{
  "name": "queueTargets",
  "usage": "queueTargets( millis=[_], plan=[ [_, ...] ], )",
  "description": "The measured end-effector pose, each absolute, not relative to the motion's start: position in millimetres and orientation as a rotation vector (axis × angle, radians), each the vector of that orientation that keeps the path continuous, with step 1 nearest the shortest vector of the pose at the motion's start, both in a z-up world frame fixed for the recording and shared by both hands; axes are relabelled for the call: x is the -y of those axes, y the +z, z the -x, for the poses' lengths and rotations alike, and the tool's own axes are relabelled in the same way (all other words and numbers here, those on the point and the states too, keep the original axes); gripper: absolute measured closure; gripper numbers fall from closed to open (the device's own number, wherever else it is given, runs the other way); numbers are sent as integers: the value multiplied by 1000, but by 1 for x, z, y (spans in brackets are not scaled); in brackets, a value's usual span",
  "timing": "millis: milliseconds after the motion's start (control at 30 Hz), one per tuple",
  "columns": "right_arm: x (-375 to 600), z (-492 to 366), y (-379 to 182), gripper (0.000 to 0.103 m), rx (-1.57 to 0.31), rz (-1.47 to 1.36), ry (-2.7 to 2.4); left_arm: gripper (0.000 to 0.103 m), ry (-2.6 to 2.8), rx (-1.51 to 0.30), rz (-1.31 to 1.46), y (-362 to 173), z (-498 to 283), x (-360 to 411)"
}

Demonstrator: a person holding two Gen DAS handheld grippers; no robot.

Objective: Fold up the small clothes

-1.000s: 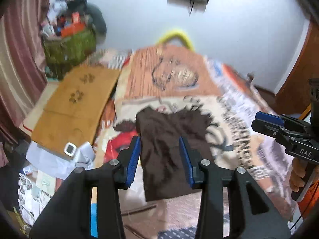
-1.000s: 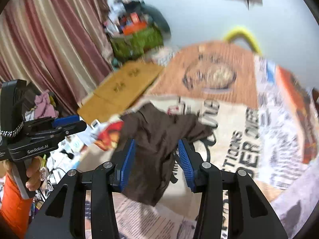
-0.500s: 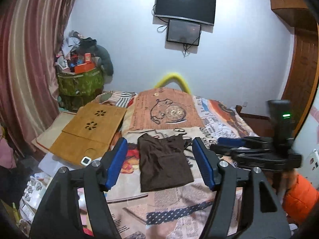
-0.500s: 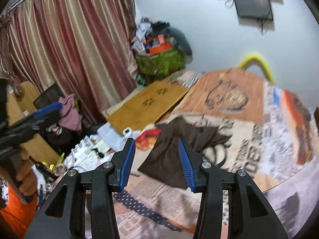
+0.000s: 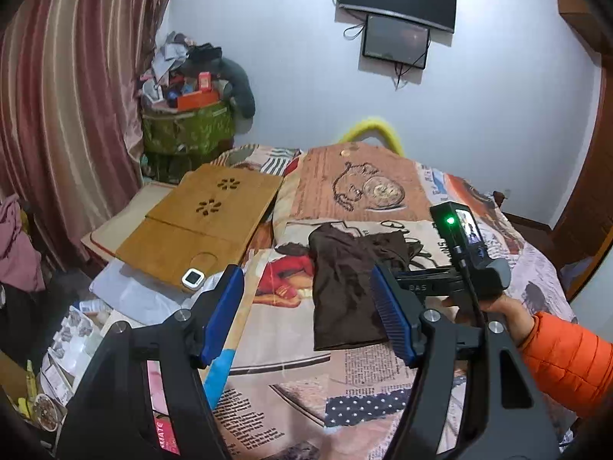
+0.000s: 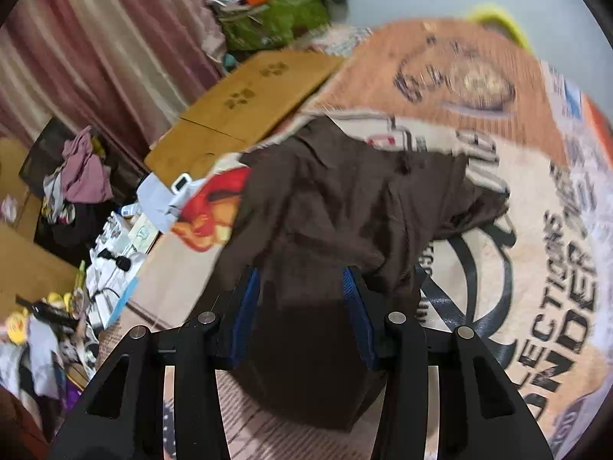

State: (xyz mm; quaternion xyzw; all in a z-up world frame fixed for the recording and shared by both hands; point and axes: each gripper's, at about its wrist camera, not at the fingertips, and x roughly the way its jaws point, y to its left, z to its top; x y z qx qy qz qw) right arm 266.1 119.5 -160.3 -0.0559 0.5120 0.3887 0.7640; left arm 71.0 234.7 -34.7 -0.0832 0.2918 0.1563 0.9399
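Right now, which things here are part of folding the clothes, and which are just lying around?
Job: brown garment, left gripper, right gripper, printed bedspread.
Lying about: wooden lap desk, small white device, green basket, wall screens.

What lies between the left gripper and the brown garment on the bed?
Only bare printed bedspread; the left wrist view shows the left gripper apart from the brown garment.

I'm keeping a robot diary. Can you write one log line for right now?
garment: brown garment on bed | left gripper: open, empty | right gripper: over cloth, grip unclear
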Motion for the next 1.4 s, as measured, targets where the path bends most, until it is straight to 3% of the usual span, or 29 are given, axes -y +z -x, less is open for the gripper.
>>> queueTargets(
  millis=[300,467,867,1233,1333,1400],
  plan=[
    [-100,-232,-153,62,-1053,316,807,35,285,-597,178,-41,-80,-230],
    [-73,-204,-117,62,-965,285,812,35,262,-563,168,-25,-71,-215],
    [20,-73,55,59,-400,78,865,34,215,-332,140,51,-16,-157],
    [59,-14,96,59,-194,-34,833,26,182,-159,55,96,47,-99],
    [62,-8,96,50,-182,-52,810,20,181,-133,38,99,57,-90],
    [64,-7,96,37,-183,-63,790,12,186,-116,32,99,63,-85]
  ],
)
